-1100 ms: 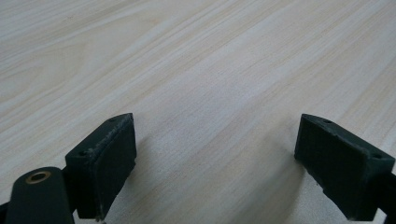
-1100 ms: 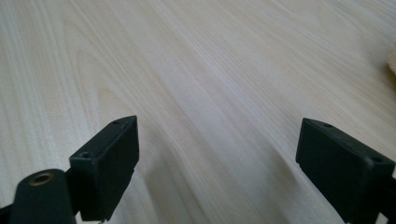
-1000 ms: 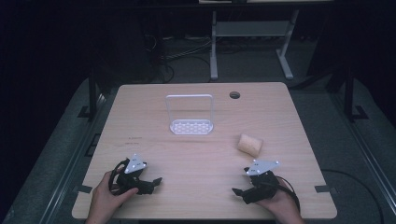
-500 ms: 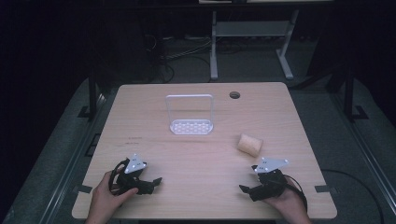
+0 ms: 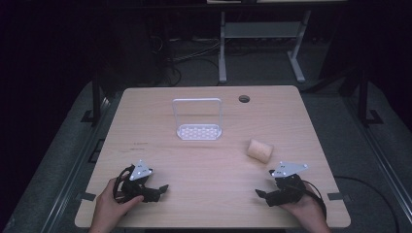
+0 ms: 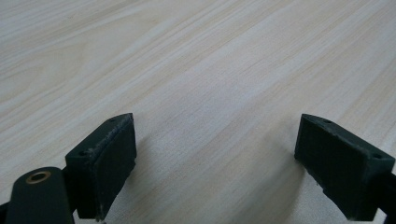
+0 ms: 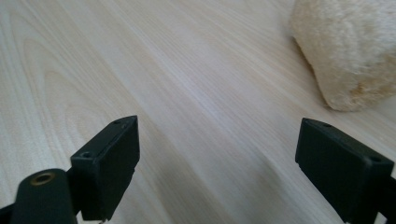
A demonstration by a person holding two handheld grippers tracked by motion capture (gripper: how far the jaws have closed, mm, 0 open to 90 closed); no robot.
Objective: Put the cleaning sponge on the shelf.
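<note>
a pale wooden table on grey floor, dark room behind.

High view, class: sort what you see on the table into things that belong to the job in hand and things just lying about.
Part of the job:
- right tool, jaws open
- left tool, jaws open
- fluffy cream roll, nearest the right tool, untouched

Just lying about:
- white rack, mid-table
- round hole in the table

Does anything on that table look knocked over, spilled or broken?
Nothing stands out. The fluffy cream roll lies on its side on the bare table, and the white rack stands upright. Both claws are open and hold nothing.
</note>
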